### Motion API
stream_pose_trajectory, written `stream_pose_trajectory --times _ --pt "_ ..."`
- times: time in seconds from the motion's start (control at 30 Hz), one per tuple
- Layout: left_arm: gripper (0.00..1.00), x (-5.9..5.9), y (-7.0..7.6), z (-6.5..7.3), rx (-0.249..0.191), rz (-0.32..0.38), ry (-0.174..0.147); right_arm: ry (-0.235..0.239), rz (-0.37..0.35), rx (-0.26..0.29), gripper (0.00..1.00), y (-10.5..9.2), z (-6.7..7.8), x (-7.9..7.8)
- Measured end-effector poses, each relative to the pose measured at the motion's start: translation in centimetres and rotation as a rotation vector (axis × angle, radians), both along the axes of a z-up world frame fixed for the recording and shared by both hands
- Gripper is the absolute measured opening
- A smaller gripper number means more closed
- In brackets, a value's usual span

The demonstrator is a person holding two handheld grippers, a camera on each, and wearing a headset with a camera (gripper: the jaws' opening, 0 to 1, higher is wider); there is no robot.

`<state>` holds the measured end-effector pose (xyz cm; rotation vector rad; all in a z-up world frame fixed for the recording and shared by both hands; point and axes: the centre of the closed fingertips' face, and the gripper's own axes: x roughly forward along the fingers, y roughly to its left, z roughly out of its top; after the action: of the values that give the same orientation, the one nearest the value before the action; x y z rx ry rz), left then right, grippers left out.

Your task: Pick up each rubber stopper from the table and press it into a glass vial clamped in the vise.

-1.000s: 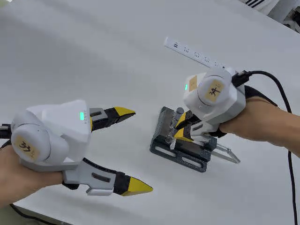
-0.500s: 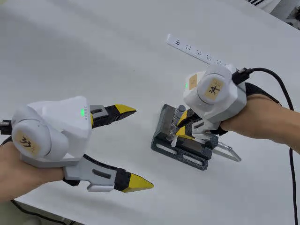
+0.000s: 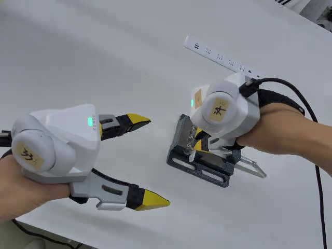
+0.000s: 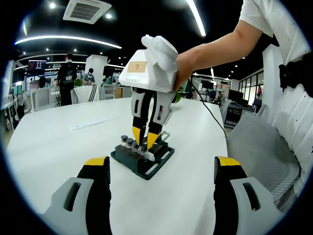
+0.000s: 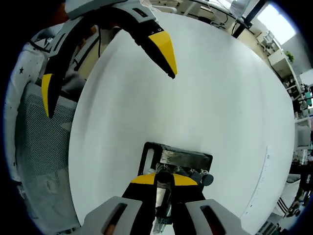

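- Rubber stoppers (image 4: 125, 139): a couple of dark ones are already seated on vials (image 4: 148, 155) at the far end of the row clamped in the vise (image 3: 199, 165). The vise stands on the white worktop (image 3: 78, 57), and a power strip (image 3: 218, 54) lies well behind it
- right hand-held gripper (image 4: 145, 139) is right over the vise with its tips pointing down into the row of vials. The jaws are nearly together with a slim gap between them. There's something dark in that gap in the right gripper view, but I can't tell if it's actually clamped on a stopper
- what changed: a second ago in the head view this one sat higher and more upright, and a grey vial top was peeking out next to it. Since then it has rolled over and dropped a bit, so its body now covers that spot
- my read is that the press-in is happening right now. It's down on a vial, not travelling to one
- left hand-held gripper (image 3: 147, 160) has its jaws wide apart with nothing in them. It's hovering over bare worktop well to the side of the vise and has barely budged in that second
- so this vial looks close to done, though I can't see how deep the stopper sits, since the tips hide the mouth of the vial
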<state>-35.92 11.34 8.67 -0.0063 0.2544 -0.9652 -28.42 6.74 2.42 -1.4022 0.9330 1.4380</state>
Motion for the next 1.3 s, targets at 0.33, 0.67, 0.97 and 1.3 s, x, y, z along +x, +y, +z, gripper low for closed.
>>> stream_pose_trajectory --times 0.33,0.67,0.97,1.3 --pt "0.87 0.2 -0.3 0.4 0.003 -0.007 -0.001 0.079 -0.074 0.1 0.06 0.0 0.1 0.4" --pt "0.86 0.2 -0.2 0.3 0.004 -0.007 0.003 0.091 -0.089 0.121 0.08 -0.1 0.1 0.1" --pt "0.86 0.1 -0.2 0.3 0.002 -0.006 0.003 0.091 -0.104 0.139 0.1 0.1 0.2 0.1" --pt "0.85 0.1 -0.2 0.2 0.002 -0.004 0.005 0.109 -0.147 0.197 0.11 0.3 1.3 0.0"
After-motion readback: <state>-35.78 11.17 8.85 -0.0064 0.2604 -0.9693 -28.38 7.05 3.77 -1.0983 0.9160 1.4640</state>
